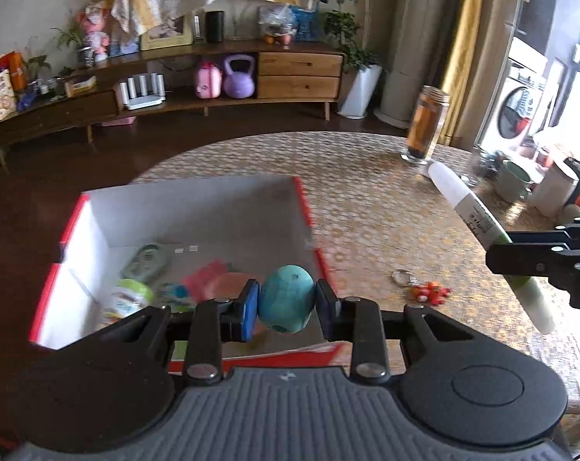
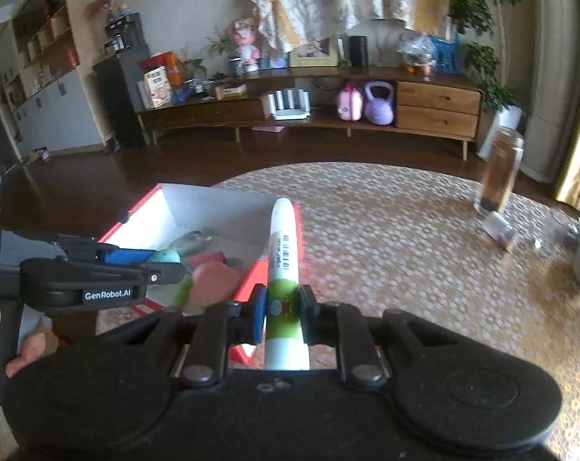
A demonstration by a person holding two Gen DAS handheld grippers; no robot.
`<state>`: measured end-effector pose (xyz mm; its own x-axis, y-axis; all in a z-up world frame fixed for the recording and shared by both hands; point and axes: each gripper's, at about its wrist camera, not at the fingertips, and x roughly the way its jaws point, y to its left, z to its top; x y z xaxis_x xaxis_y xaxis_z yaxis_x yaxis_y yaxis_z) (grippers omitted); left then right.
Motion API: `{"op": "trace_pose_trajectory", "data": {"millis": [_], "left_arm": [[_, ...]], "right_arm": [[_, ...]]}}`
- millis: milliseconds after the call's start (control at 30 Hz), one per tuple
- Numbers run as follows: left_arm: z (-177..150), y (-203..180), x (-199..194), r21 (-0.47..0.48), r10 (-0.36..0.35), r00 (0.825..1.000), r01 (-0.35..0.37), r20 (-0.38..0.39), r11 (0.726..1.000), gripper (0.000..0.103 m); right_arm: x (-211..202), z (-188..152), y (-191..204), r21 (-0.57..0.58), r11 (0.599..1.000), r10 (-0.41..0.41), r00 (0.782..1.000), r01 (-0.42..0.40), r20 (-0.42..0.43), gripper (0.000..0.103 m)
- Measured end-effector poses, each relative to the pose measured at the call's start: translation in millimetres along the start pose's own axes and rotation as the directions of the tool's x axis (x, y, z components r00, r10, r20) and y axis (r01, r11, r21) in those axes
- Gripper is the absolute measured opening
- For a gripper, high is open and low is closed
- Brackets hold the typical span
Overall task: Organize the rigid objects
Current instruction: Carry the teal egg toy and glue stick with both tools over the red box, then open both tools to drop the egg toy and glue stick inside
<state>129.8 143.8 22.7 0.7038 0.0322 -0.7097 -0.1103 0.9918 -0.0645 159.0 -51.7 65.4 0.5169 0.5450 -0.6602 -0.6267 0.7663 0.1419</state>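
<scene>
My left gripper (image 1: pixel 288 303) is shut on a teal egg-shaped toy (image 1: pixel 286 297), which hangs over the near right corner of a red-and-white cardboard box (image 1: pixel 97 226). In the box lie a green bottle (image 1: pixel 145 263), a small jar (image 1: pixel 126 299) and red and pink items. In the right wrist view my right gripper (image 2: pixel 283 307) is shut on a white-and-green tube (image 2: pixel 284 246) that points away, over the box's right wall (image 2: pixel 251 280). The left gripper (image 2: pixel 170 263) with the egg (image 2: pixel 167 256) shows at the left. The right gripper (image 1: pixel 501 247) and the tube (image 1: pixel 470 211) appear at the right of the left wrist view.
A round table with a patterned cloth (image 1: pixel 366 199) bears the box. On it stand a tall glass jar (image 1: pixel 426 126), a pale mug (image 1: pixel 514 180) and a white cup (image 1: pixel 555 190) at the far right. A key ring with an orange toy (image 1: pixel 428 291) lies near the box.
</scene>
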Motion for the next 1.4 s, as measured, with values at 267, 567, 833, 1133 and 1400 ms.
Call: {"op": "trace_pose_trajectory", "data": {"millis": [267, 567, 833, 1133, 1400], "left_arm": [[0.6, 53.0, -1.3, -0.041, 0.065, 0.998, -0.065, -0.007, 0.997, 0.031], [-3.0, 97.8, 18.1, -0.055, 0.135, 0.99, -0.137, -0.049, 0.989, 0.031], [-6.6, 121.6, 51.3, -0.06, 0.144, 0.983, -0.152, -0.117, 0.987, 0.031], [-3.2, 117.3, 83.6, -0.02, 0.109, 0.98, -0.114, -0.166, 0.993, 0.031], [-4.9, 112.7, 116.8, 0.011, 0.1, 0.97, -0.1, -0.223, 0.995, 0.031]], "right_arm": [[32.8, 14.7, 33.3, -0.028, 0.999, 0.042, 0.999, -0.043, -0.018, 0.017], [78.4, 29.5, 58.4, -0.068, 0.997, 0.037, 0.998, -0.041, -0.05, 0.017], [131.6, 39.1, 73.9, -0.139, 0.99, -0.018, 0.995, 0.004, -0.097, 0.017], [192.1, 42.5, 82.3, -0.202, 0.979, -0.069, 0.984, 0.035, -0.165, 0.017], [222.5, 39.4, 86.7, -0.234, 0.972, -0.083, 0.978, 0.036, -0.193, 0.017]]}}
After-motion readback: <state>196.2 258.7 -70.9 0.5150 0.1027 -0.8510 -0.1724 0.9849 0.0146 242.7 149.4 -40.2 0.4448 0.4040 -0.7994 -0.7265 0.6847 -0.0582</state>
